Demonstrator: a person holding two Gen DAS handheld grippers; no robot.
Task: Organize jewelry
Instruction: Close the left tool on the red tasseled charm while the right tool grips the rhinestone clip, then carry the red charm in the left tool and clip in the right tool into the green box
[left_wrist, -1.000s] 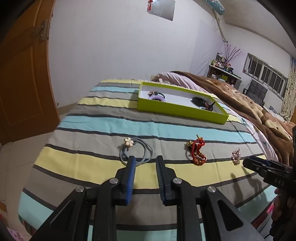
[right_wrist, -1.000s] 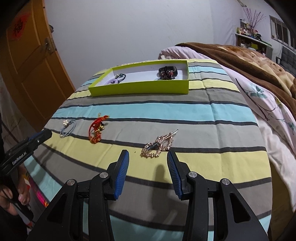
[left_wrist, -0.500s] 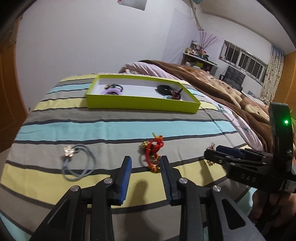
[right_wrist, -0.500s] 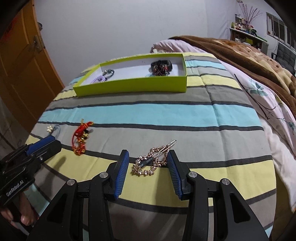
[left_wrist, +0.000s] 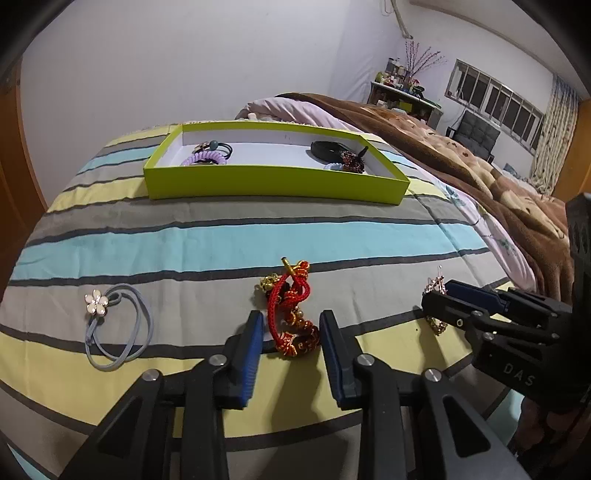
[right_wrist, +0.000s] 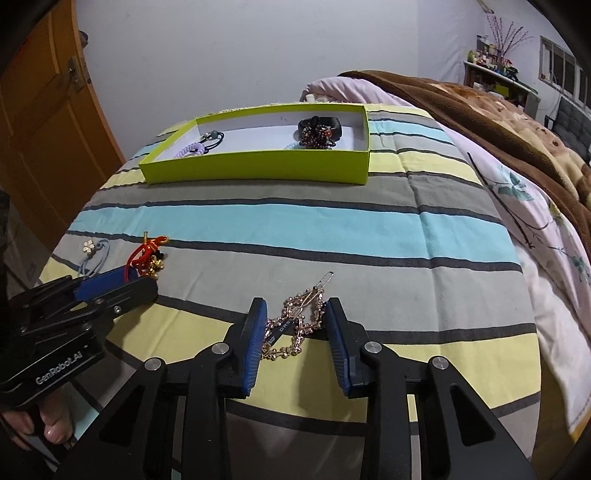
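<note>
On the striped bedspread a red knotted charm (left_wrist: 291, 295) lies between the pads of my left gripper (left_wrist: 291, 332), whose jaws are closing; a thin gap still shows on each side. Between the closing jaws of my right gripper (right_wrist: 295, 325) a gold chain hair clip (right_wrist: 284, 326) lies flat, with the pads at its edges. A grey hair tie with a white flower (left_wrist: 118, 325) rests left of the charm. At the far end sits the lime-green box (left_wrist: 273, 181), holding hair ties and a black band. Each gripper also shows side-on in the other's view: left gripper (right_wrist: 140, 284), right gripper (left_wrist: 443, 306).
A brown blanket (left_wrist: 480, 177) and pink floral bedding (right_wrist: 535, 229) cover the bed's right side. A wooden door (right_wrist: 37, 129) stands to the left. The person's hand (right_wrist: 48, 428) grips the left tool. Striped cloth stretches between the jewelry and the box.
My left gripper swung right from the flower hair tie and came down around the red charm. My right gripper moved forward over the gold clip, and its jaws have narrowed.
</note>
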